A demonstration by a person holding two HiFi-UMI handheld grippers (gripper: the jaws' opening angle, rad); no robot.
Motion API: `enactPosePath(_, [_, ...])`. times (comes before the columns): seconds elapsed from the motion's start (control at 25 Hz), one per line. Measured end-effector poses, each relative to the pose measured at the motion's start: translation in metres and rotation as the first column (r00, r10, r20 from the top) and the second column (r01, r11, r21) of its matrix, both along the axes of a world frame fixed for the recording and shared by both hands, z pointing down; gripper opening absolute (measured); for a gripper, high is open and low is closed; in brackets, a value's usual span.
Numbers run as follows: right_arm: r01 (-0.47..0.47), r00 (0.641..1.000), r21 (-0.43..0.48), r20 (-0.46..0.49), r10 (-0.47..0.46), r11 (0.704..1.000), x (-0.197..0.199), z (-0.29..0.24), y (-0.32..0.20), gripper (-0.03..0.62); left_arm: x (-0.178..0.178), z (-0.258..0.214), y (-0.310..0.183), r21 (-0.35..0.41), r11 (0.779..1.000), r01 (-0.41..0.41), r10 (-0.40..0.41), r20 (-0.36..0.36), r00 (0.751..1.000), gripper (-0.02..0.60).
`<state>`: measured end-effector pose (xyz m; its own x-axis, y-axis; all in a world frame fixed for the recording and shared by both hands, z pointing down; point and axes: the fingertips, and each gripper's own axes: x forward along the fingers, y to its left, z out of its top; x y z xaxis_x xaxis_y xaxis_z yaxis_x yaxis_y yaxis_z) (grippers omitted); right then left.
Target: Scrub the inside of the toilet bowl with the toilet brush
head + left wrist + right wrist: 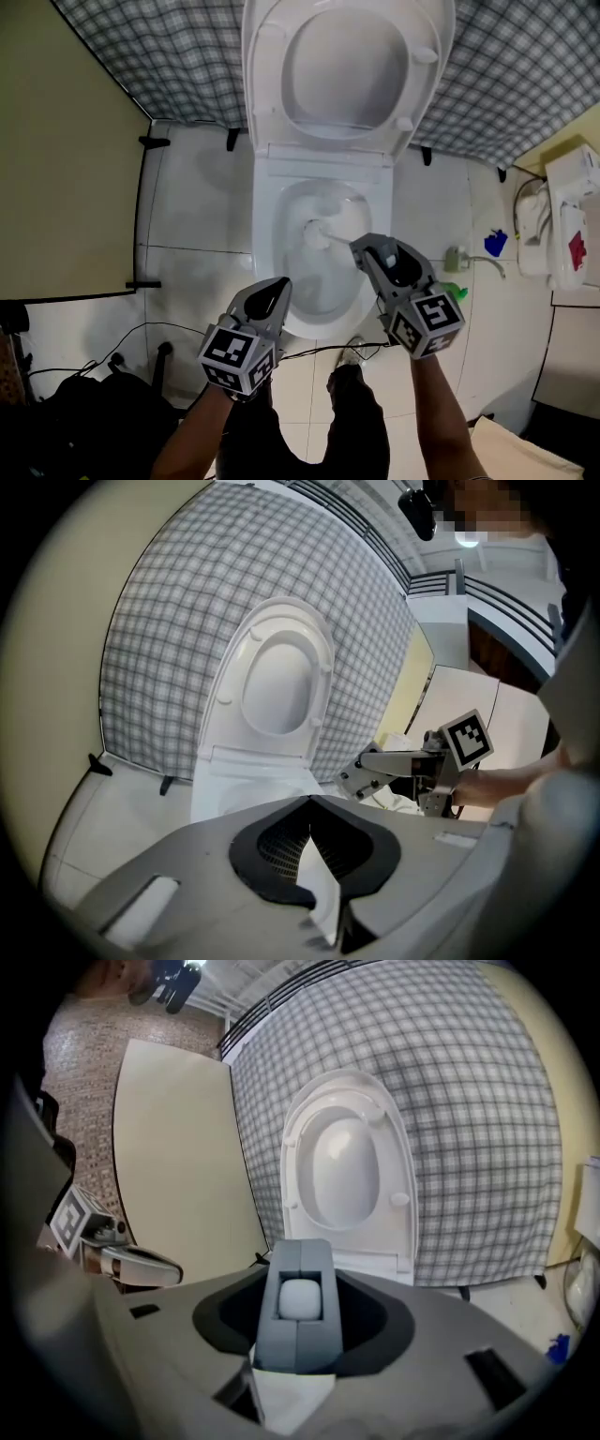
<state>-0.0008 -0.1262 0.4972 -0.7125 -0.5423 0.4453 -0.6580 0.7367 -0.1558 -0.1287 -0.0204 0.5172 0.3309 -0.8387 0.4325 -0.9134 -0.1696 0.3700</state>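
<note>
Inside the toilet bowl (265, 239), right tool (362, 249) clamps the brush (316, 230); left tool (279, 287) seems closed, empty. Scrub in firm circles.

grey check cloth wall (525, 75), wht tile floor (197, 216), cream panel (66, 159) on l.

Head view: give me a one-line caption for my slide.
Right gripper holds the toilet brush in the toilet bowl, lid raised, while the shut, empty left gripper hovers nearby.
</note>
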Motion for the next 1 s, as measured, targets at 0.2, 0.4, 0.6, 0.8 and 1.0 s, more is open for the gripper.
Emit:
enactPosePath(0.2, [-0.063,0.991,0.014,0.116,0.061,0.998,0.031,-0.071,-0.001,0.201,0.001,-0.040,-0.016,0.065,0.998,-0.013,0.013,0.007,1.000,0.009])
enactPosePath(0.4, [-0.103,0.975,0.011,0.198,0.098,0.995,0.061,-0.114,0.002,0.201,0.007,-0.058,-0.019,0.084,0.996,-0.026,0.025,0.017,1.000,0.010])
enactPosePath(0.6, [-0.177,0.943,-0.017,0.283,0.175,0.984,0.111,-0.132,0.005,0.201,0.017,-0.059,-0.018,0.087,0.995,-0.051,0.050,0.010,0.999,0.011])
enactPosePath(0.8, [-0.326,0.903,-0.013,0.293,0.315,0.945,0.190,-0.141,0.016,0.201,0.049,-0.048,-0.019,0.069,0.990,-0.121,0.121,-0.001,0.993,0.009])
enactPosePath(1.0, [-0.467,0.859,-0.013,0.232,0.457,0.884,0.261,-0.125,0.032,0.201,0.098,-0.032,-0.021,0.039,0.973,-0.226,0.227,-0.013,0.974,0.011])
